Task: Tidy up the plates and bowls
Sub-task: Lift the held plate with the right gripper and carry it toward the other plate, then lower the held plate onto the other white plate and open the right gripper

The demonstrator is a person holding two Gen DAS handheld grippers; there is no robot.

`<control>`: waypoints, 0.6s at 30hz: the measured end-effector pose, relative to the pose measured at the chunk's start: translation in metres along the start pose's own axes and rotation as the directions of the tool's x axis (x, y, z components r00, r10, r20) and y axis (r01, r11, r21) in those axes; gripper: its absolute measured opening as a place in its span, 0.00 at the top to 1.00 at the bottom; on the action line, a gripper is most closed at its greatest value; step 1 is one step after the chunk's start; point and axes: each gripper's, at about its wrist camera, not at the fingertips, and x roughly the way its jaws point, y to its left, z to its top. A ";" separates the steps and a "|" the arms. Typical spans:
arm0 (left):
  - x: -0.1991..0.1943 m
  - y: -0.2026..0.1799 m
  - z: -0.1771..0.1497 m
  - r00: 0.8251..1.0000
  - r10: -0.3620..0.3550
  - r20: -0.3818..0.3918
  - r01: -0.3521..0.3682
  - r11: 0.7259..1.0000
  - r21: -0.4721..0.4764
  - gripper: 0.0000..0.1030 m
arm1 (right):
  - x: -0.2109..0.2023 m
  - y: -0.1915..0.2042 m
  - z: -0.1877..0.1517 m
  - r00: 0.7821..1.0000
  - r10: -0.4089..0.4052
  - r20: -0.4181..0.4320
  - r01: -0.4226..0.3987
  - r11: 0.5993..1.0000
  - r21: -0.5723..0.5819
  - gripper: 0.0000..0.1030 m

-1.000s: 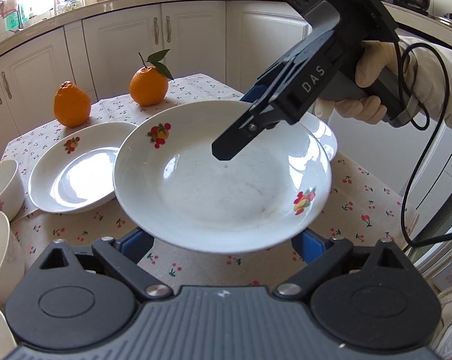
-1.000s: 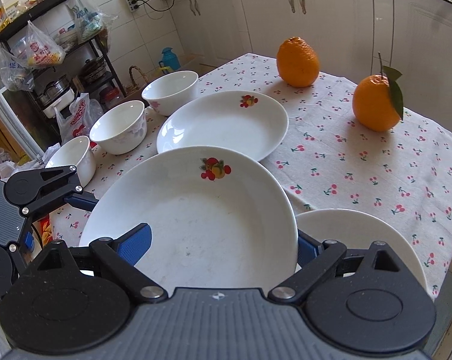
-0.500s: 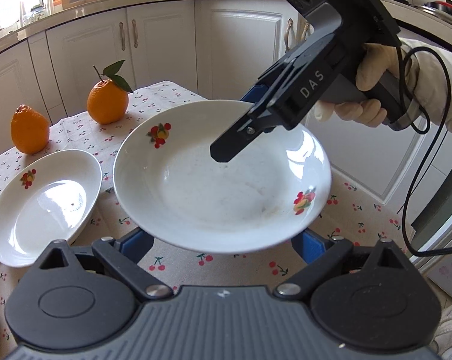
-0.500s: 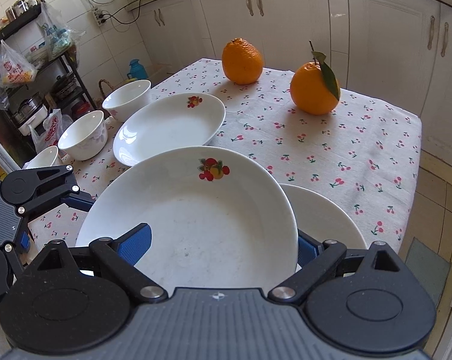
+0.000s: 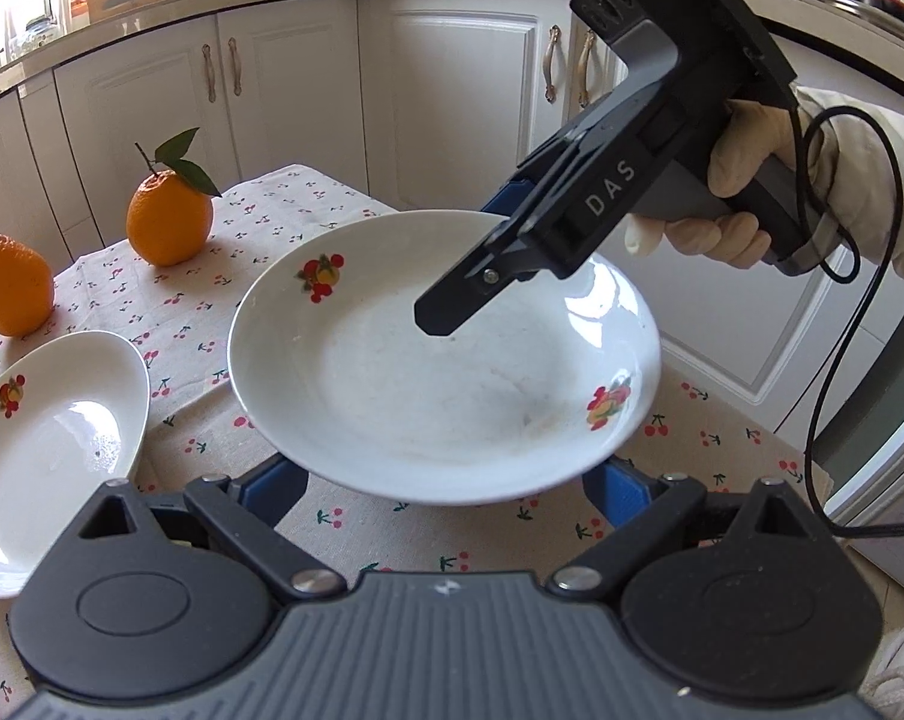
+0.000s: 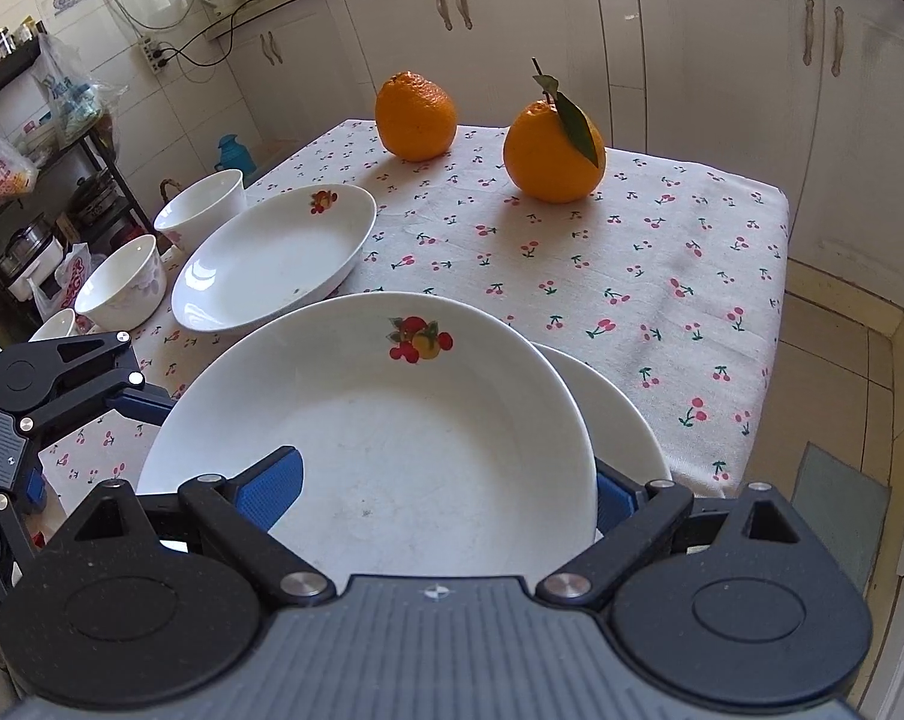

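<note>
A white plate with fruit prints (image 5: 440,372) hangs above the table, held from two sides. My right gripper (image 5: 452,306) is shut on its far rim, one finger lying across the inside. In the right wrist view the same plate (image 6: 392,432) fills the space between the fingers. My left gripper (image 5: 446,492) stands wide, its blue pads beneath the near rim; whether it bears on the plate I cannot tell. A second plate (image 6: 625,426) lies on the table under the held one. A third plate (image 6: 278,252) lies further left, also in the left wrist view (image 5: 44,450).
Two oranges (image 6: 416,114) (image 6: 553,150) stand at the far side of the cherry-print tablecloth (image 6: 631,276). Three white bowls (image 6: 203,210) (image 6: 122,282) (image 6: 53,324) line the left edge. White cabinets (image 6: 721,48) stand behind, and the table's right edge drops to the floor.
Both grippers have carried the held plate to the right, over the plate lying on the table. The third plate and oranges have slid left in the left wrist view.
</note>
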 end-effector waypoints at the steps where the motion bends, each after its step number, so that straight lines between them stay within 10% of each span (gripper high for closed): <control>1: 0.001 0.000 0.000 1.000 -0.001 -0.002 0.001 1.000 0.001 0.05 | 0.000 -0.001 -0.001 1.000 0.001 0.000 -0.001 1.000 0.004 0.04; 18: 0.014 0.003 0.004 1.000 -0.015 -0.015 0.015 1.000 -0.002 0.05 | -0.001 -0.011 -0.011 1.000 -0.013 -0.008 0.013 0.999 0.032 0.04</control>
